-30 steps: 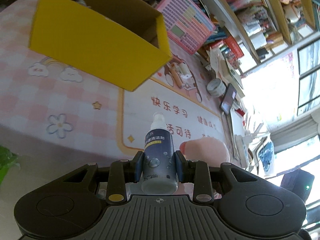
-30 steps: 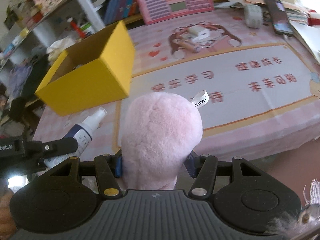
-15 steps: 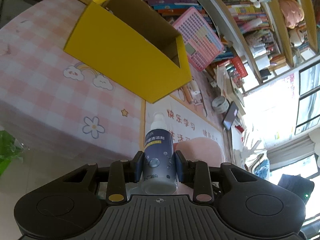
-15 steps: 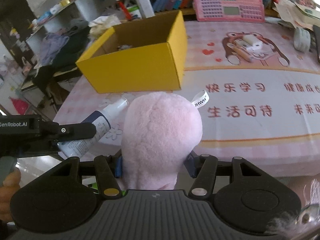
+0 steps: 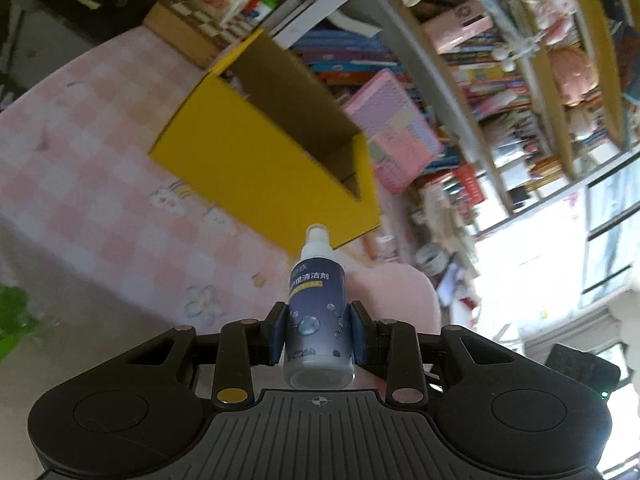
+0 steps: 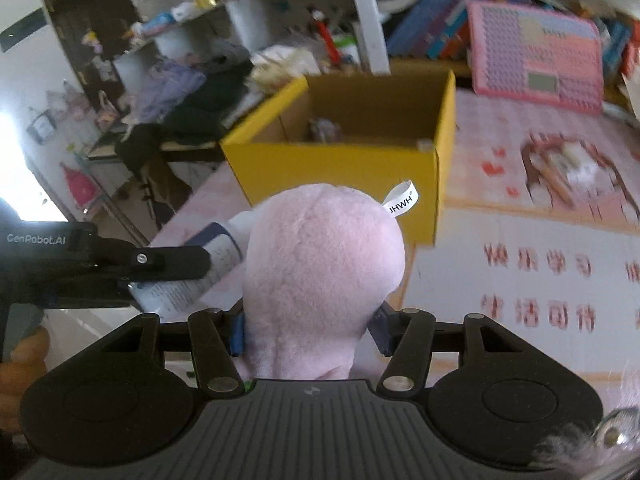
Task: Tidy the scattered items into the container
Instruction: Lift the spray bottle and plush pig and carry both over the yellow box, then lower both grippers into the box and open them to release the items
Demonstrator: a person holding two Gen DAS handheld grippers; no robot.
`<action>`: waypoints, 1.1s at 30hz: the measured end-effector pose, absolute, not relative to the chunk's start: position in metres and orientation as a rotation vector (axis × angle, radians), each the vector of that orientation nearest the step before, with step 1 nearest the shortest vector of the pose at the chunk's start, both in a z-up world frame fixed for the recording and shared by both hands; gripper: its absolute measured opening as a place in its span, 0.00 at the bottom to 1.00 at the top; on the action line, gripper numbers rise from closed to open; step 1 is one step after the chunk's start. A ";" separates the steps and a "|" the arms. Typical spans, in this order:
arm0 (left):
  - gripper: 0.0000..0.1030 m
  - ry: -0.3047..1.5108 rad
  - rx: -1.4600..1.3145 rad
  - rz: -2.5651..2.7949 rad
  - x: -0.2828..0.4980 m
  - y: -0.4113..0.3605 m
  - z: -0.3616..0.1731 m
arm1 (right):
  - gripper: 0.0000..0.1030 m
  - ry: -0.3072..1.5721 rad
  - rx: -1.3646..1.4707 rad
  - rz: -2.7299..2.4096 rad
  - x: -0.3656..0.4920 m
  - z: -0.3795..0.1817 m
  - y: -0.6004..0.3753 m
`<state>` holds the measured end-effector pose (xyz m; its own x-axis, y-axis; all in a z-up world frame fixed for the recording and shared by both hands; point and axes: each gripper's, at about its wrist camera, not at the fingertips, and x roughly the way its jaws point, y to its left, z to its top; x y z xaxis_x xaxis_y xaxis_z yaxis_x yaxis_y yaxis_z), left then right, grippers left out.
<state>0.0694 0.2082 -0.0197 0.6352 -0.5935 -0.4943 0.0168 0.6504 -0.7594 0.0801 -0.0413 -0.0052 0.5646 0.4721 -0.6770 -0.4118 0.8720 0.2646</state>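
My left gripper (image 5: pixel 317 330) is shut on a dark blue spray bottle (image 5: pixel 317 312) with a white nozzle, held in the air short of the table edge. My right gripper (image 6: pixel 310 330) is shut on a pink plush toy (image 6: pixel 320 280) with a white tag. The open yellow cardboard box (image 5: pixel 256 168) stands on the pink checked table ahead; in the right wrist view the box (image 6: pixel 340 168) holds some small items. The left gripper and its bottle (image 6: pixel 208 268) show at the left of the right wrist view, beside the plush. The plush (image 5: pixel 396 292) shows right of the bottle in the left wrist view.
A pink keyboard toy (image 6: pixel 536 60) leans against bookshelves behind the box. A printed desk mat (image 6: pixel 520 272) covers the table to the right, with small items (image 6: pixel 568 164) on its bear picture. A tape roll (image 5: pixel 430 258) lies far right. Cluttered shelves (image 6: pixel 224 56) stand behind.
Both grippers have risen and tilted, so the box's open top now shows more from above. Both keep hold of their objects.
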 end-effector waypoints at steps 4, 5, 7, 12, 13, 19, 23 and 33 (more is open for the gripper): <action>0.30 0.758 -0.755 -0.421 0.086 0.205 -0.002 | 0.53 0.758 0.136 0.554 0.100 0.013 -0.040; 0.30 0.740 -0.743 -0.421 0.093 0.205 0.004 | 0.53 0.742 0.137 0.557 0.106 0.018 -0.039; 0.30 0.699 -0.737 -0.420 0.107 0.205 0.015 | 0.53 0.705 0.132 0.559 0.121 0.028 -0.036; 0.30 0.624 -0.661 -0.387 0.151 0.197 0.036 | 0.53 0.643 0.133 0.547 0.170 0.046 -0.032; 0.30 0.623 -0.640 -0.377 0.161 0.195 0.038 | 0.53 0.640 0.121 0.539 0.179 0.047 -0.032; 0.30 0.666 -0.582 -0.305 0.222 0.190 0.029 | 0.52 0.732 0.085 0.517 0.259 0.029 -0.022; 0.30 0.737 -0.553 -0.237 0.255 0.186 0.007 | 0.53 0.815 0.021 0.514 0.291 0.005 -0.010; 0.42 0.764 -0.451 -0.093 0.274 0.176 -0.009 | 0.64 0.839 -0.193 0.482 0.309 -0.027 0.015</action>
<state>0.2735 0.1759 -0.0093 0.7232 -0.2420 -0.6468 -0.0800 0.9009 -0.4265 0.3093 0.0149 -0.0272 0.5685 0.3326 -0.7524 -0.4816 0.8761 0.0234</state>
